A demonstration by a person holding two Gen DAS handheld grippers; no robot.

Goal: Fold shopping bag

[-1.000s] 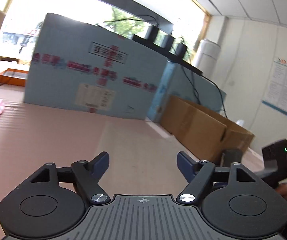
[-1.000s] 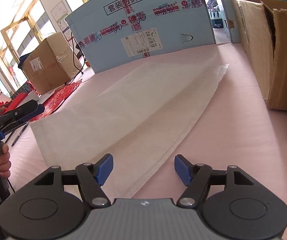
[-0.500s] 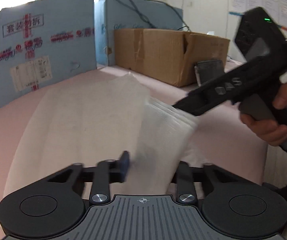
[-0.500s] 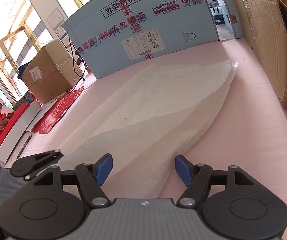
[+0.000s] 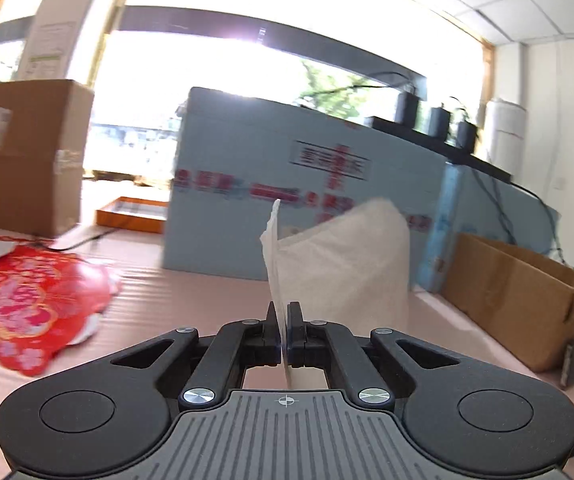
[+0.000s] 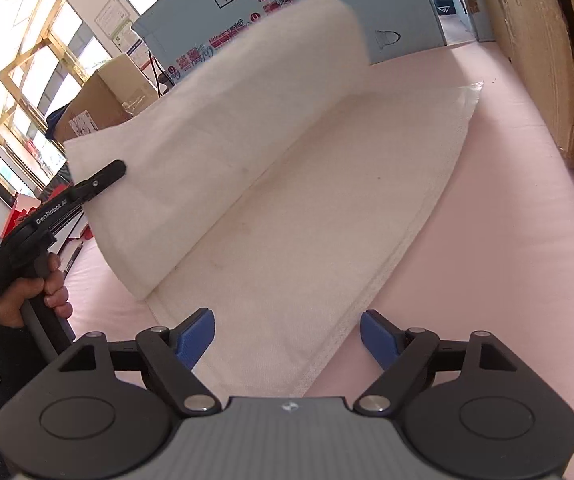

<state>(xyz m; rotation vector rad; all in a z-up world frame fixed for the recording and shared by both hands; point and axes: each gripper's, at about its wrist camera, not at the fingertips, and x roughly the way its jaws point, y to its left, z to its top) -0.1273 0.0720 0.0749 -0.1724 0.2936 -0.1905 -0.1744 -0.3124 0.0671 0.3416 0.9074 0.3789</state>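
Right wrist view, left to right. At the left edge, the left gripper (image 6: 117,168), open and empty a second ago, is now clamped on the near-left edge of the white shopping bag (image 6: 327,184) and has raised that side into a curling flap across upper centre; the rest lies flat on the pink table (image 6: 527,240). At lower centre the right gripper (image 6: 287,330) hovers with fingers apart, empty. A lengthwise fold appears underway.
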